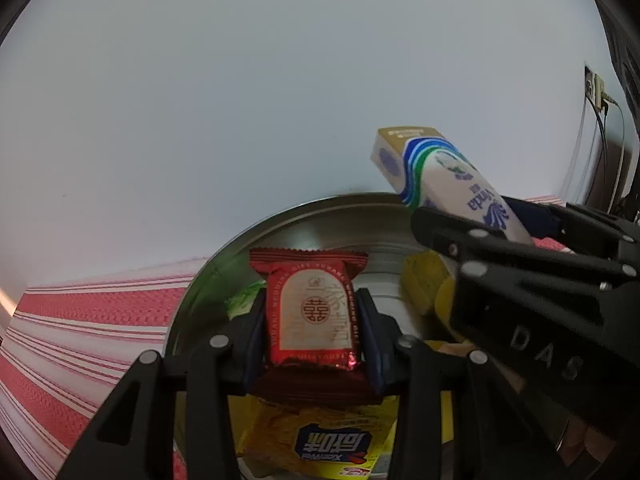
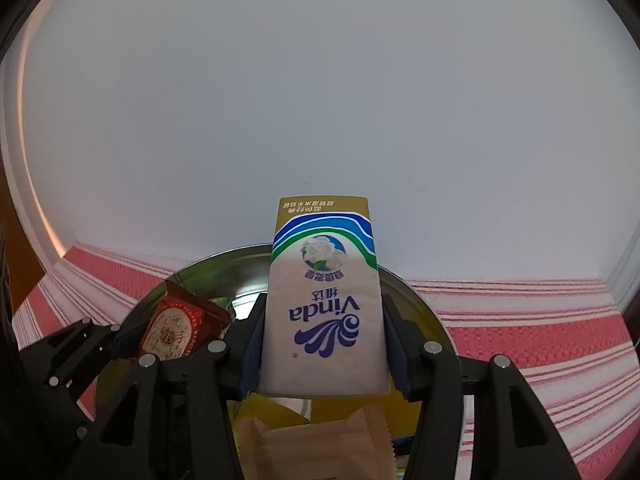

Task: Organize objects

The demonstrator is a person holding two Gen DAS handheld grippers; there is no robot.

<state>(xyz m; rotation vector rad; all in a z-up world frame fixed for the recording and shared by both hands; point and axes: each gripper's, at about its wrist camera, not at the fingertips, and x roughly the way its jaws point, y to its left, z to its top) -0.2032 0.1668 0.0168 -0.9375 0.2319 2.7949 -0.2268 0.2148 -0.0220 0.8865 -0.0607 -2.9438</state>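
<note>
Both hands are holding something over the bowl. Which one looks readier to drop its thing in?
Probably the left. Its red snack packet hangs right over the middle of the metal bowl, while the right one's tissue pack sits nearer the rim.

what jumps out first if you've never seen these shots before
Each gripper grips a packet above a metal bowl: the left gripper has a red snack packet between its jaws, the right gripper a white tissue pack. More wrapped snacks lie in the bowl, which sits on a red striped cloth.
</note>
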